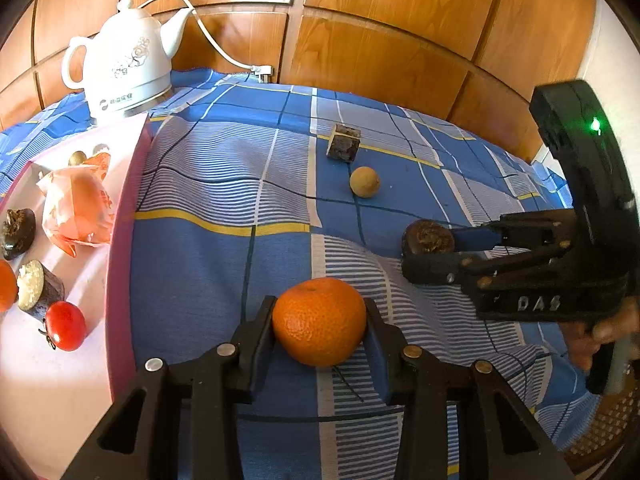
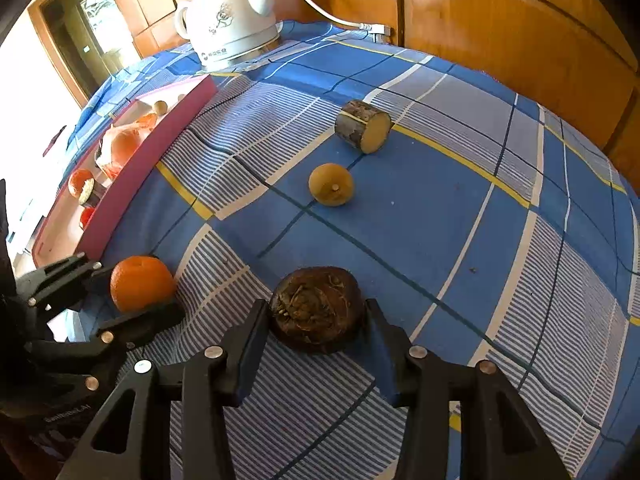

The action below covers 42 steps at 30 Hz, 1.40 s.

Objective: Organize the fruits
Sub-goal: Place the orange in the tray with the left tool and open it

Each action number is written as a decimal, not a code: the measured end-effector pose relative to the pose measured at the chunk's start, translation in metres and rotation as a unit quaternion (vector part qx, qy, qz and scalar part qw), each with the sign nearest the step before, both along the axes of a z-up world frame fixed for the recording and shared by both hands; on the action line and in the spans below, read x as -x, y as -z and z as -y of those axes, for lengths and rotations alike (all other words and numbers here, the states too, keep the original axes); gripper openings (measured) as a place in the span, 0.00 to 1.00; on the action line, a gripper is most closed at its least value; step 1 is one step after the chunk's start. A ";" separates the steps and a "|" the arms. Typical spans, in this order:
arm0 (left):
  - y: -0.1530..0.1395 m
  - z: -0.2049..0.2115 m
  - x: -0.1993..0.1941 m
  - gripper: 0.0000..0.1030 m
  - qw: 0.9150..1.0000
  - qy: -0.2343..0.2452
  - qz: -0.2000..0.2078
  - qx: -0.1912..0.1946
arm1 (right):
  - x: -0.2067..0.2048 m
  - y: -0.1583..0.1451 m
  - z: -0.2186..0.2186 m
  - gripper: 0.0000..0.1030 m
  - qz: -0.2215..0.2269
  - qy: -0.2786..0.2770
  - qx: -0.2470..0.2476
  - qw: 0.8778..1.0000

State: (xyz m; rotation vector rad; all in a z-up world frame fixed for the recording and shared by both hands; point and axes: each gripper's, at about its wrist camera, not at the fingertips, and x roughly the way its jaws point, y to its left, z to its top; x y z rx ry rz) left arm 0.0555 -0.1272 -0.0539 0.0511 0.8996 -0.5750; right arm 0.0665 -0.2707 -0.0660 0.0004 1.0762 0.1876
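An orange mandarin [image 1: 319, 321] sits on the blue checked cloth between the fingers of my left gripper [image 1: 320, 332], which is shut on it; it also shows in the right wrist view [image 2: 141, 282]. A dark brown water chestnut [image 2: 317, 309] lies between the fingers of my right gripper [image 2: 317, 320], which is shut on it; it shows in the left wrist view [image 1: 427, 237] too. A small tan round fruit [image 2: 331, 184] and a cut log-like piece [image 2: 363, 125] lie farther back on the cloth.
A pink-rimmed tray [image 1: 120, 240] at the left holds a tomato [image 1: 66, 326], a wrapped orange [image 1: 76, 208], dark pieces and other fruit. A white kettle [image 1: 124, 64] with its cord stands at the back left. Wooden panelling [image 1: 400, 40] is behind.
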 end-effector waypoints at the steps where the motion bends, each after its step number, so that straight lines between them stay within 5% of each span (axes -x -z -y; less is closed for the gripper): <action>1: -0.002 -0.001 0.000 0.39 1.000 0.000 -0.001 0.001 | 0.000 0.001 -0.002 0.46 0.000 -0.003 0.006 1.000; 9: -0.060 -0.037 -0.007 0.39 0.997 -0.017 0.029 0.067 | 0.001 0.001 0.001 0.46 0.001 -0.008 -0.002 1.000; 16: -0.094 -0.130 -0.055 0.40 0.983 -0.130 0.017 0.126 | 0.002 0.001 -0.002 0.46 0.001 -0.010 0.010 1.000; 23: -0.073 -0.183 -0.115 0.40 0.972 -0.208 -0.019 0.111 | 0.002 0.001 -0.003 0.46 0.003 -0.015 0.016 1.000; 31: -0.037 -0.180 -0.150 0.42 0.968 -0.230 -0.048 0.092 | 0.003 0.001 -0.003 0.46 0.003 -0.014 0.015 1.000; 42: -0.046 -0.183 -0.111 0.47 0.962 -0.269 -0.005 0.048 | 0.003 0.001 -0.003 0.46 0.003 -0.015 0.020 1.000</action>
